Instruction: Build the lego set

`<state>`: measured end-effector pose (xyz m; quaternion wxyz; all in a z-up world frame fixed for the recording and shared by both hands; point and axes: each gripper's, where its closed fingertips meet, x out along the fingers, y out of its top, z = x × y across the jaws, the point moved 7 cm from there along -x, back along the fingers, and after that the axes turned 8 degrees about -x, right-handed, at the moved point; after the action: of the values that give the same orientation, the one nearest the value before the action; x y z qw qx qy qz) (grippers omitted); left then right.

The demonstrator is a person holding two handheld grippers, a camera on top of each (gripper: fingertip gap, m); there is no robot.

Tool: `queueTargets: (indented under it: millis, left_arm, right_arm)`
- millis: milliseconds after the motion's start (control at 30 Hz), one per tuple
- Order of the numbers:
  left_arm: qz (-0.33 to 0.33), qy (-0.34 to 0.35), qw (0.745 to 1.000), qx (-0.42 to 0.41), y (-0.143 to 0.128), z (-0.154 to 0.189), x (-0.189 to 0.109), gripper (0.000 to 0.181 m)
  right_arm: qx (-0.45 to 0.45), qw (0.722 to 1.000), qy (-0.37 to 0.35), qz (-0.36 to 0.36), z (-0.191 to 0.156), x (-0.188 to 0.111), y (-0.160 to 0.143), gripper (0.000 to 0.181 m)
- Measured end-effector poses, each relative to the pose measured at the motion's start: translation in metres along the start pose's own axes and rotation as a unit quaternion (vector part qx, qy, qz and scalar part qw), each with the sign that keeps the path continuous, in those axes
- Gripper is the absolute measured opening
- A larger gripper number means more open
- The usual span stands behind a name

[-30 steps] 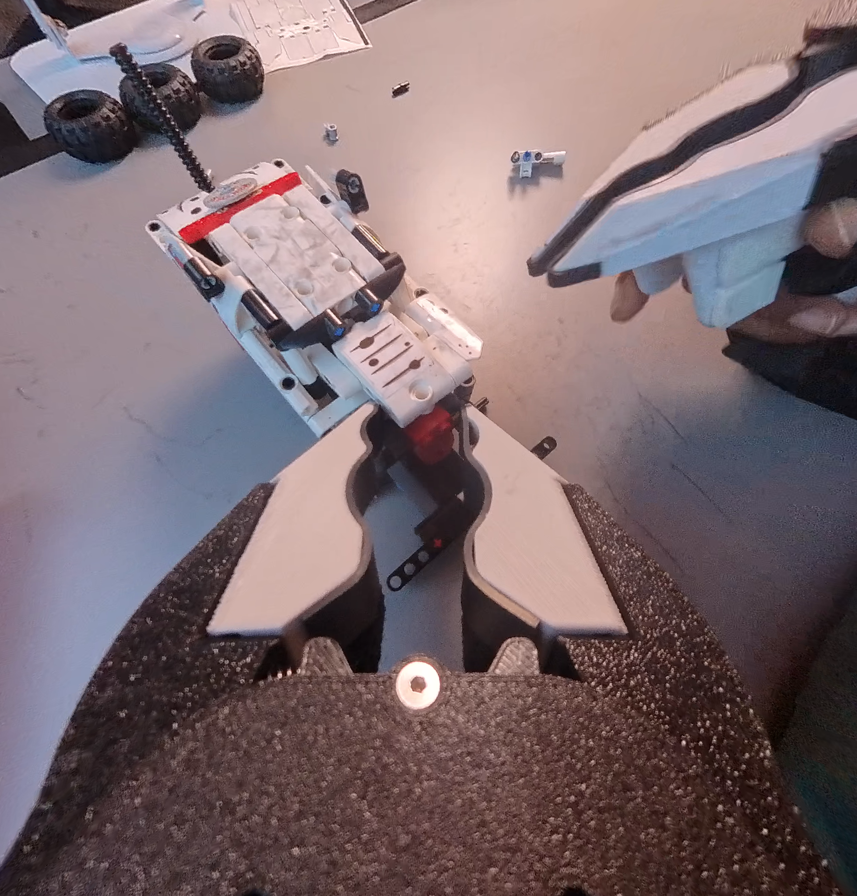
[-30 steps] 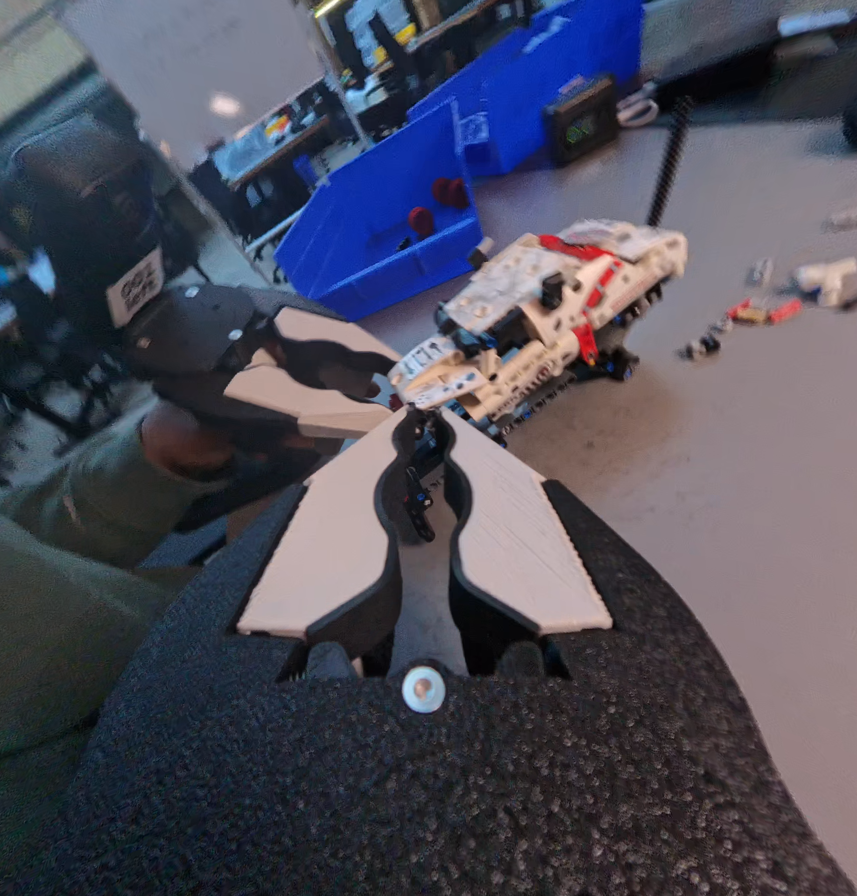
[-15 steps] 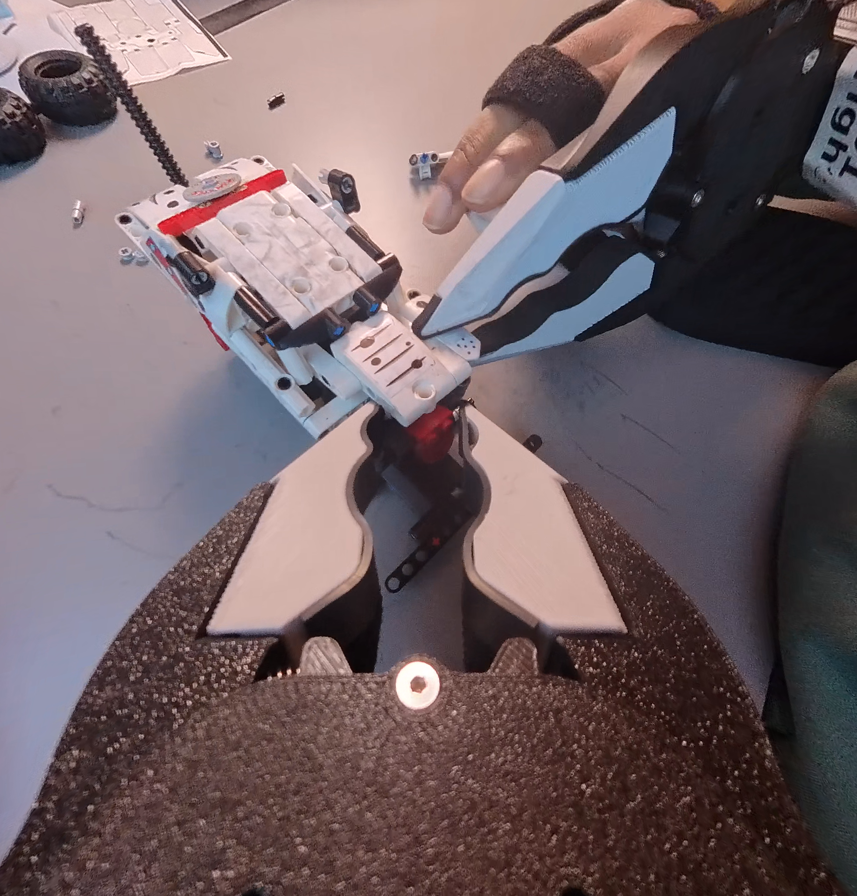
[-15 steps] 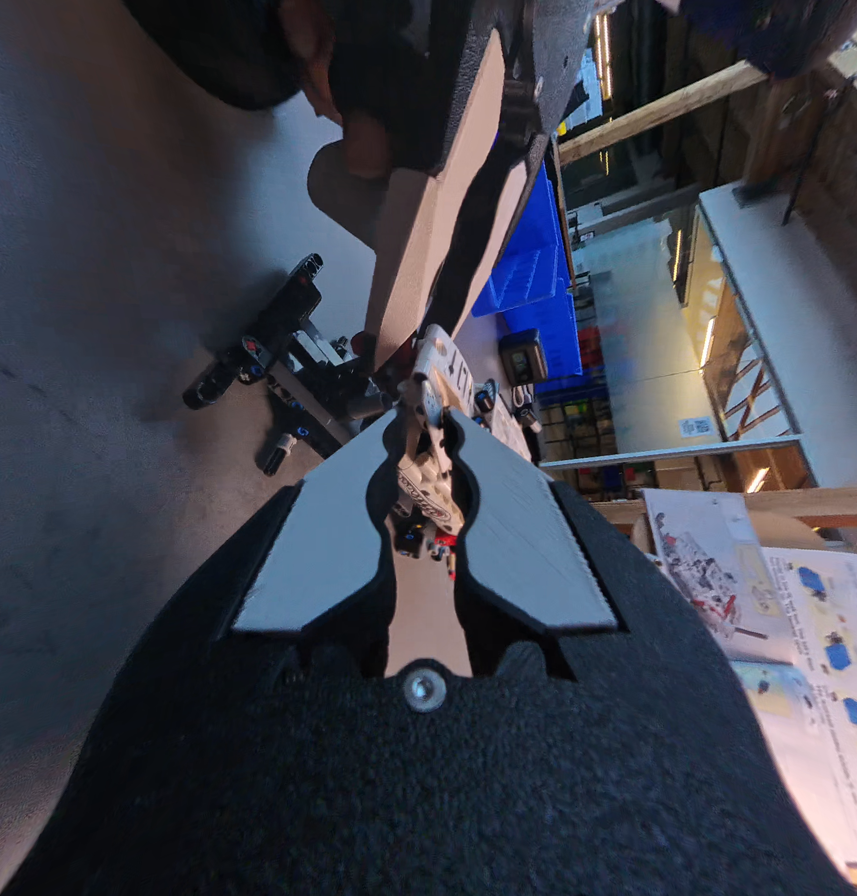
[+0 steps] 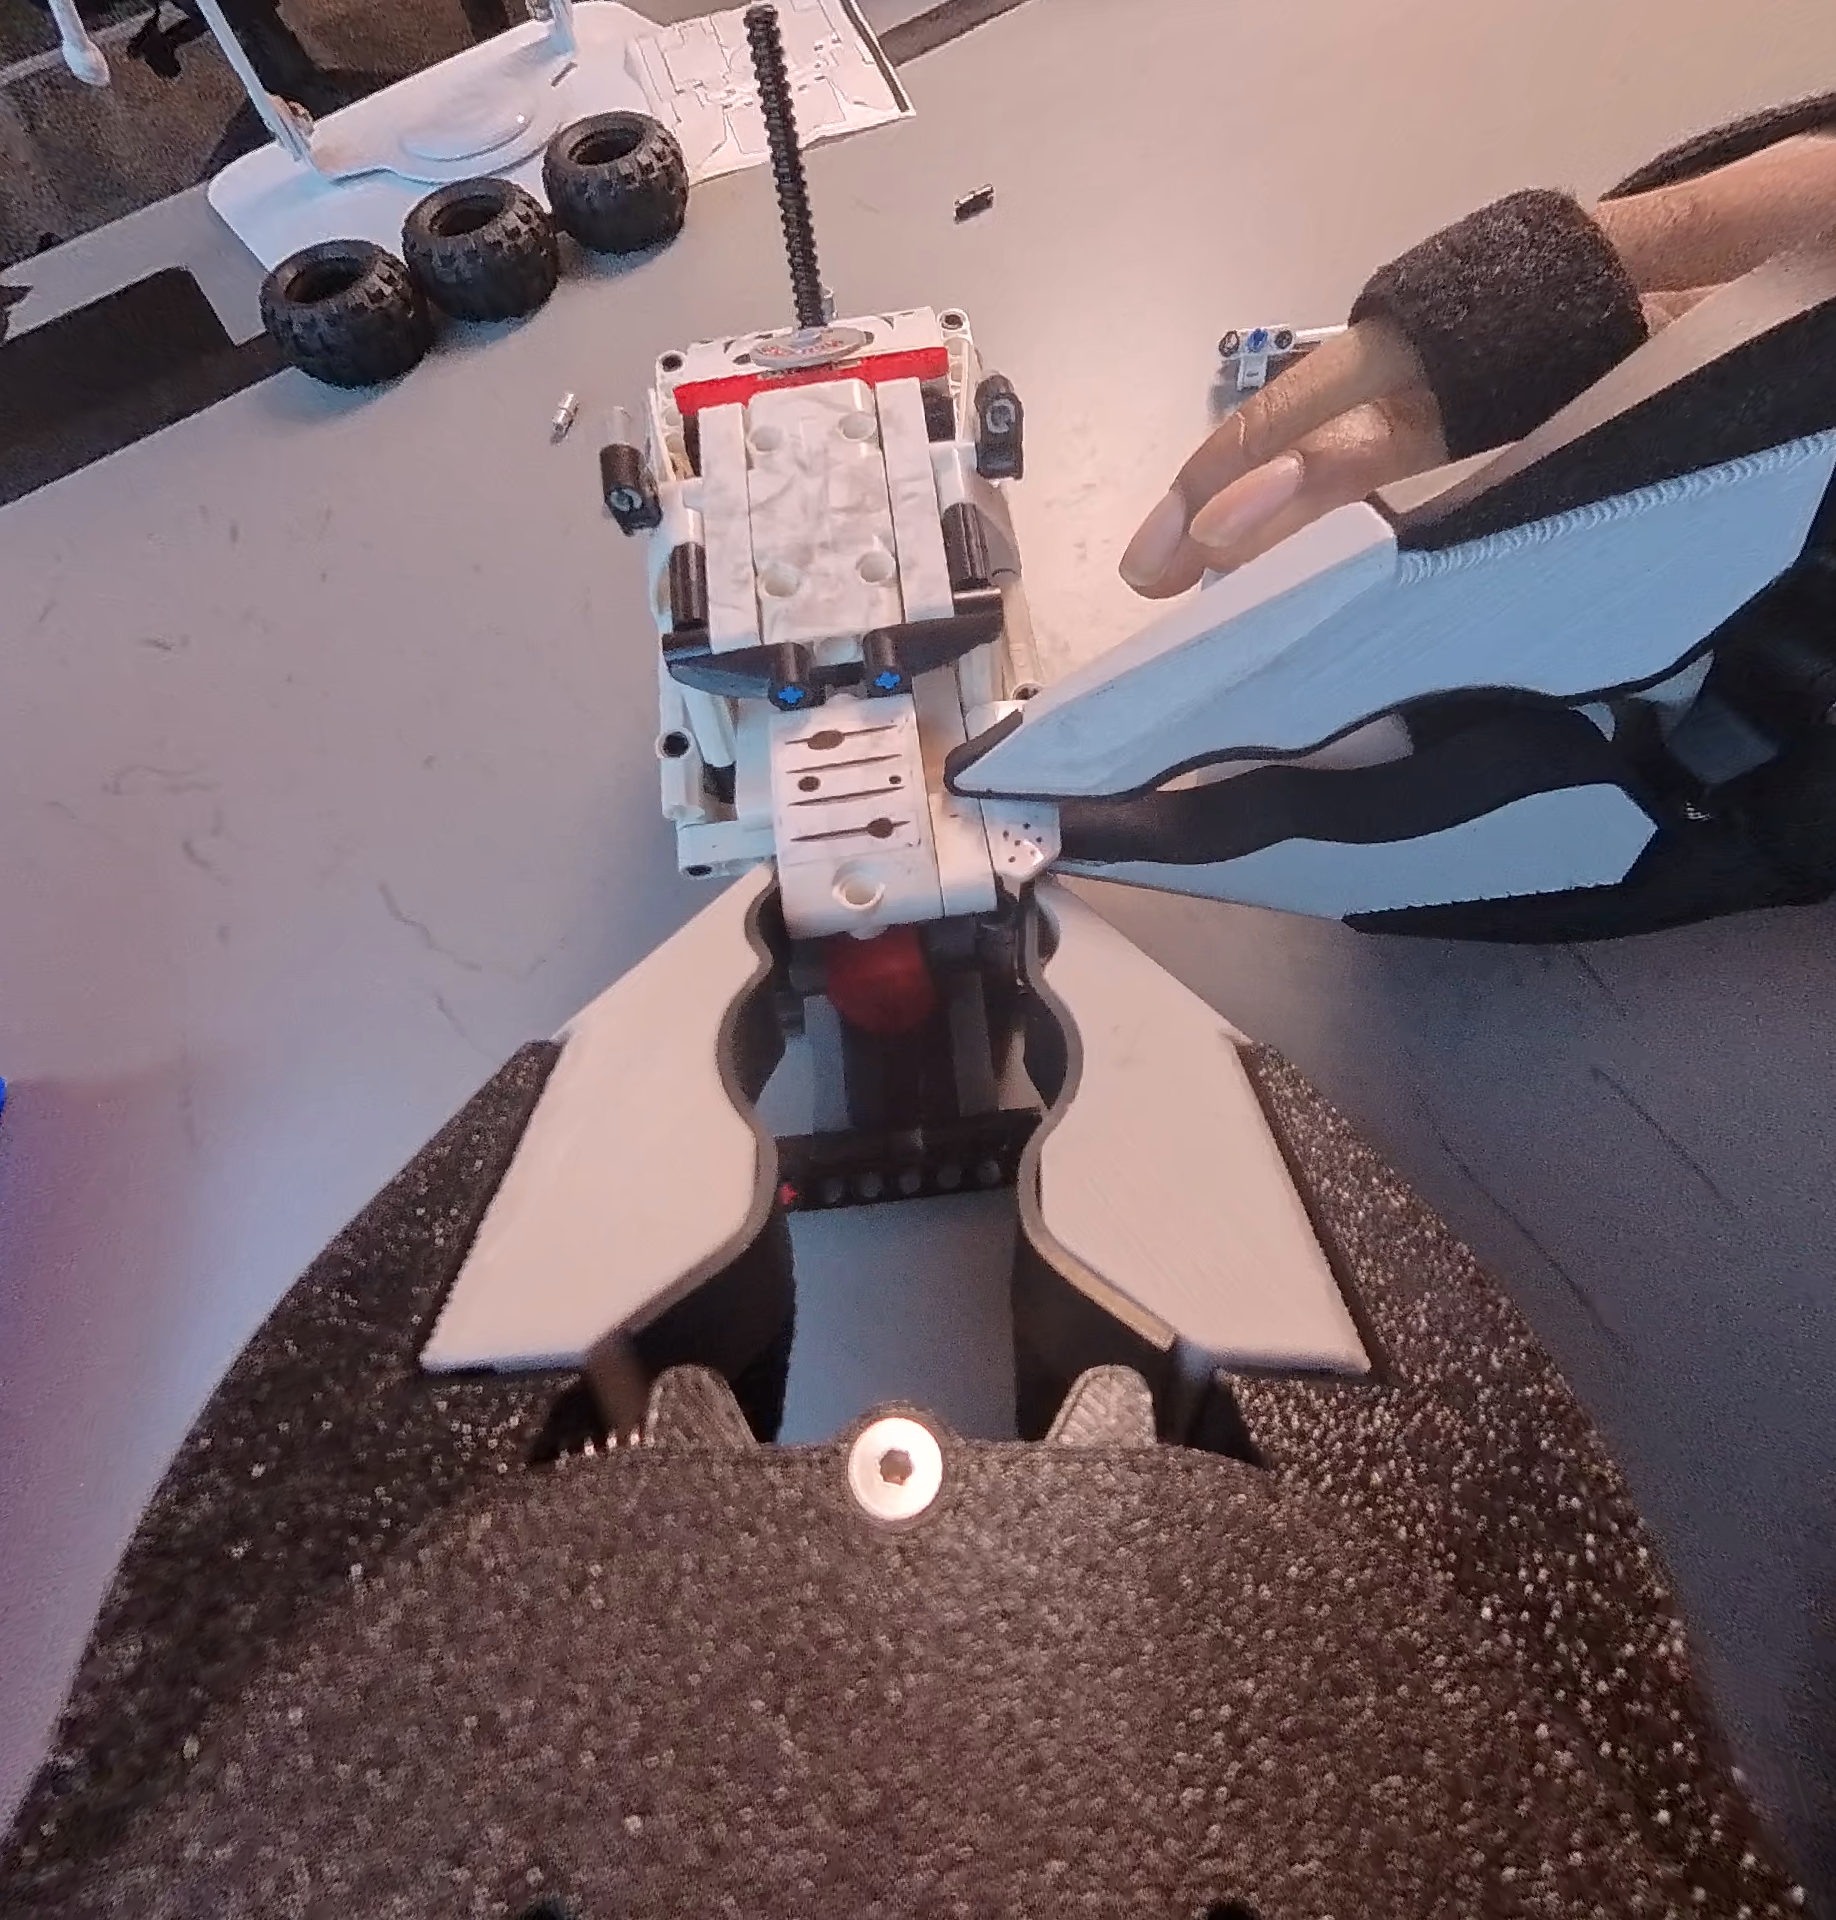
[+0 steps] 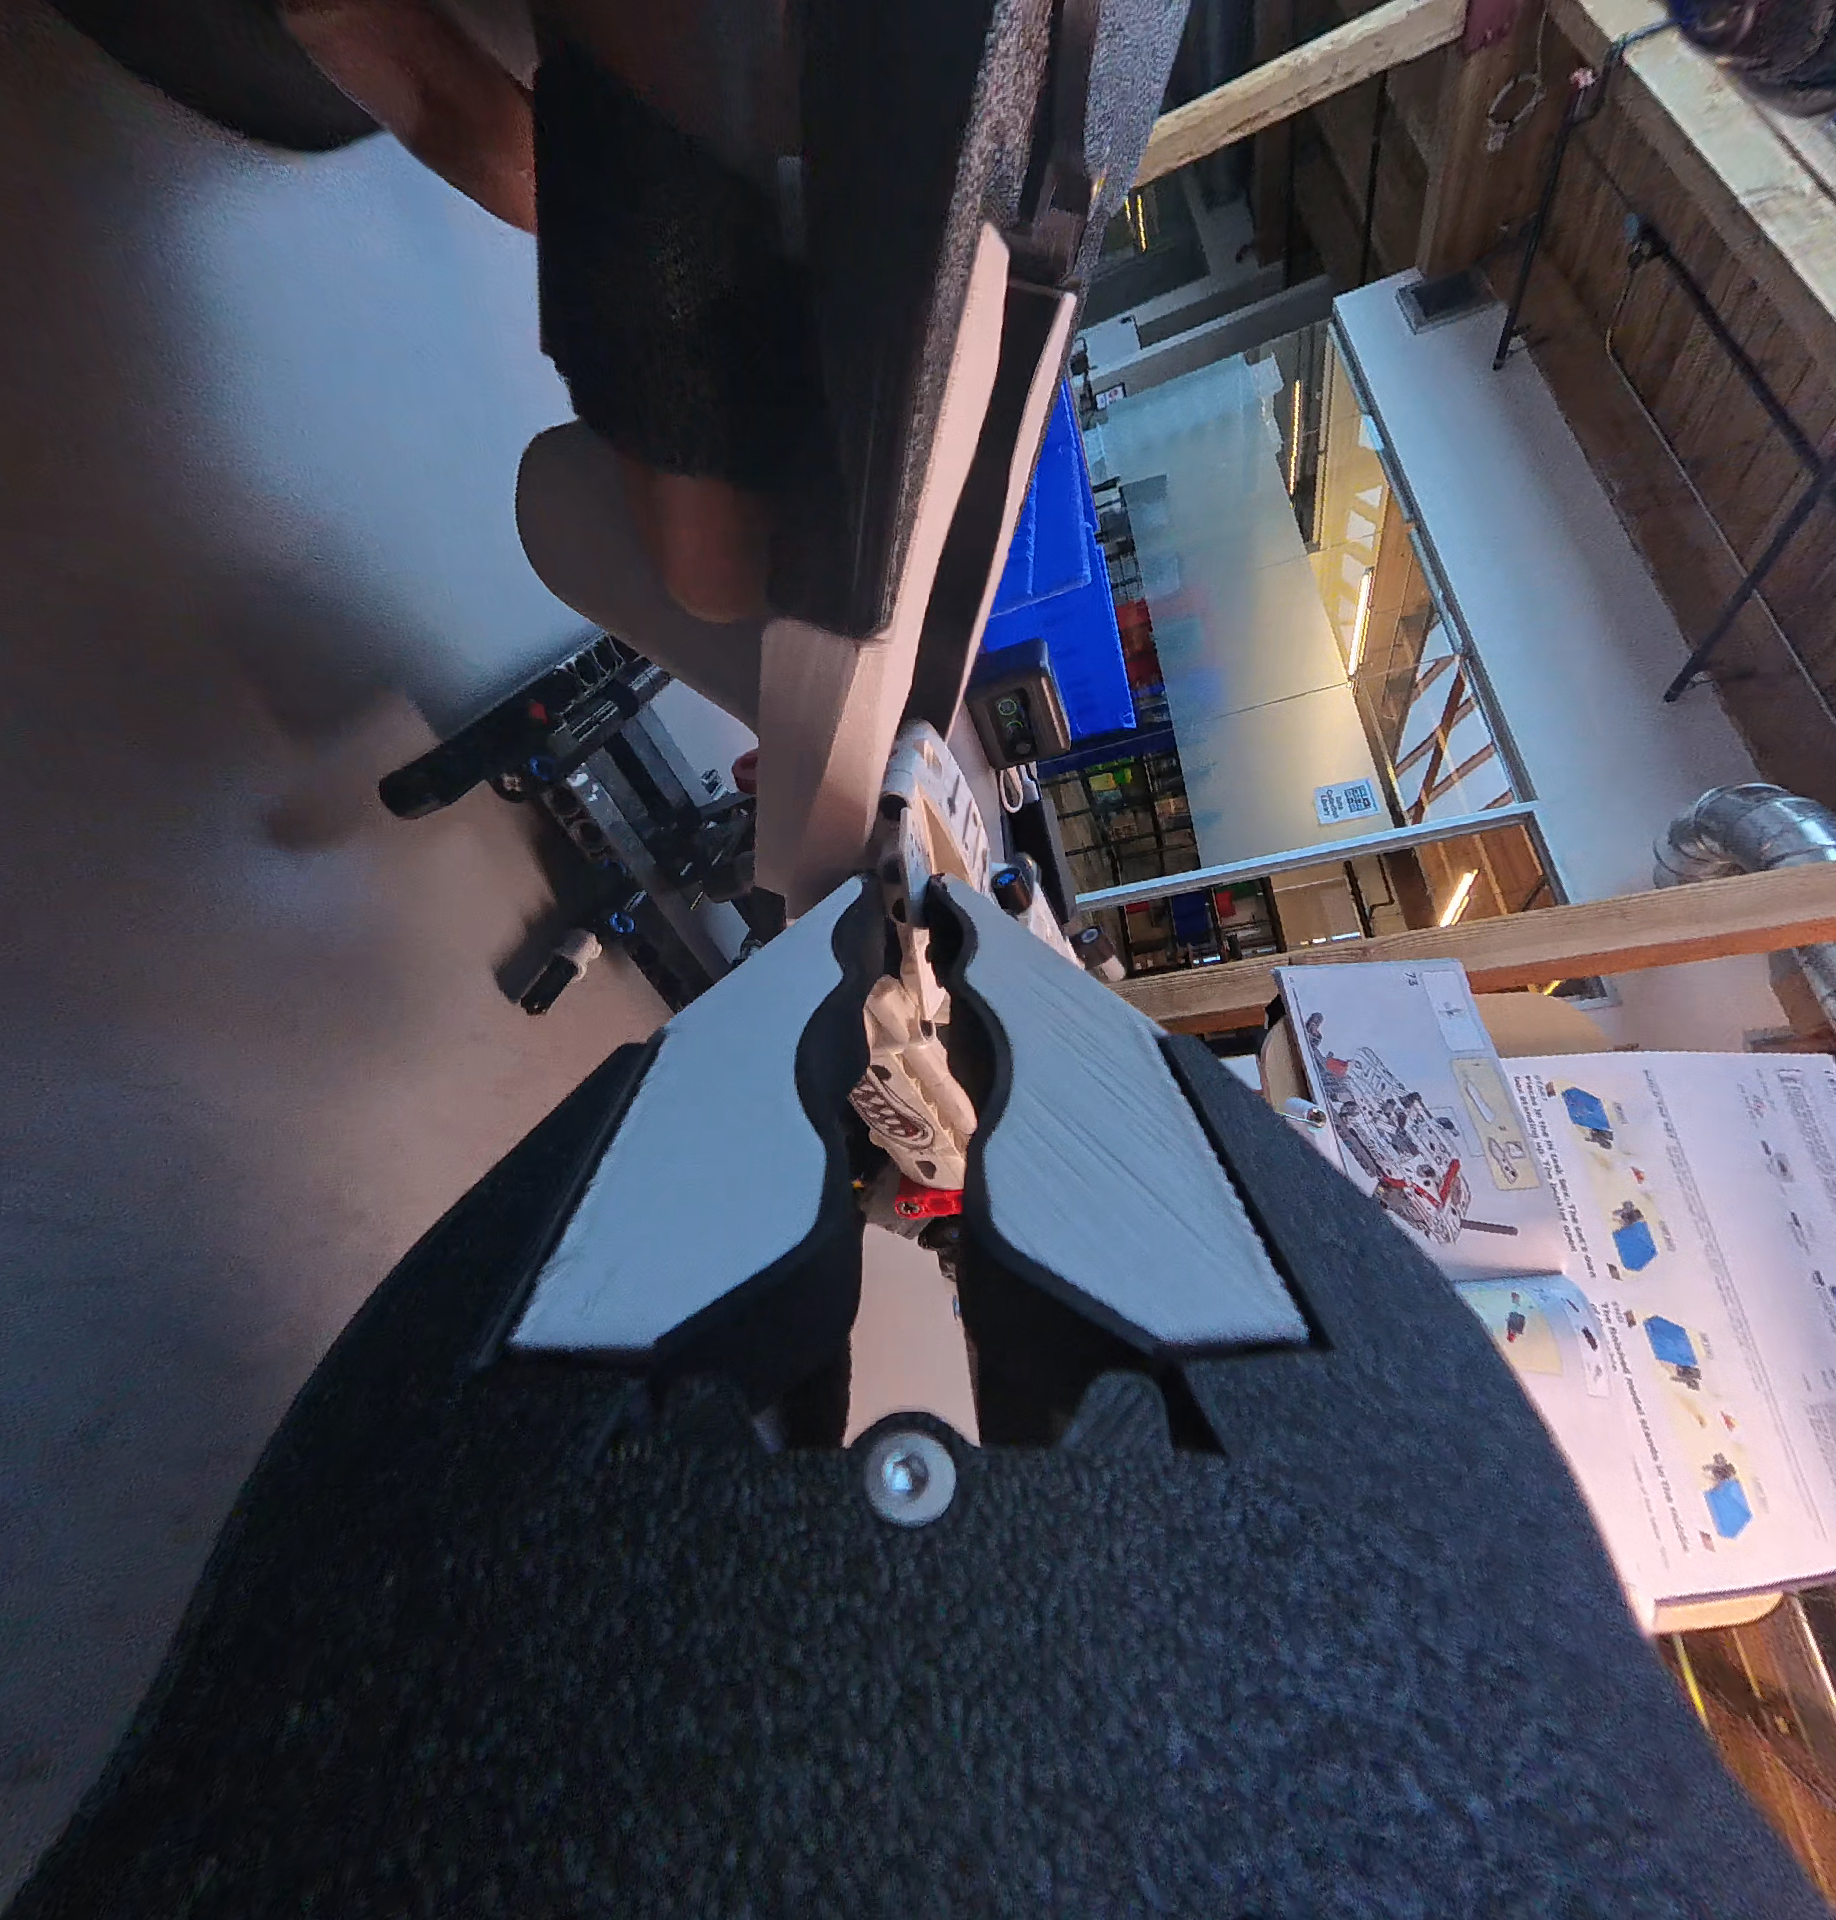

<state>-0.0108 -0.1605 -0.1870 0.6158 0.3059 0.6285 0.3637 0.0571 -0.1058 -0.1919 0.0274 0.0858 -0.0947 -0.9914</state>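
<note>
— Left gripper (image 5: pixel 898 914) fingers clamped on the lego truck's (image 5: pixel 826 582) nose, on the counter (image 5: pixel 270 779); right gripper (image 6: pixel 909 914) pinching its side panel.

— Could pop loose if twisted.

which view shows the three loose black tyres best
The left wrist view: the three tyres lie in a row on the grey table, far left of the lego car, unblocked. The right wrist view doesn't show them.
</note>
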Motion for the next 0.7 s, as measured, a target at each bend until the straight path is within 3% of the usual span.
queueTargets:
  millis: [700]
  left_arm:
    - [0.006, -0.035, 0.999, -0.023, 0.010, 0.005, 0.017, 0.035]
  right_arm:
    - [0.015, 0.998, -0.024, -0.058, -0.002, -0.012, -0.013, 0.005]
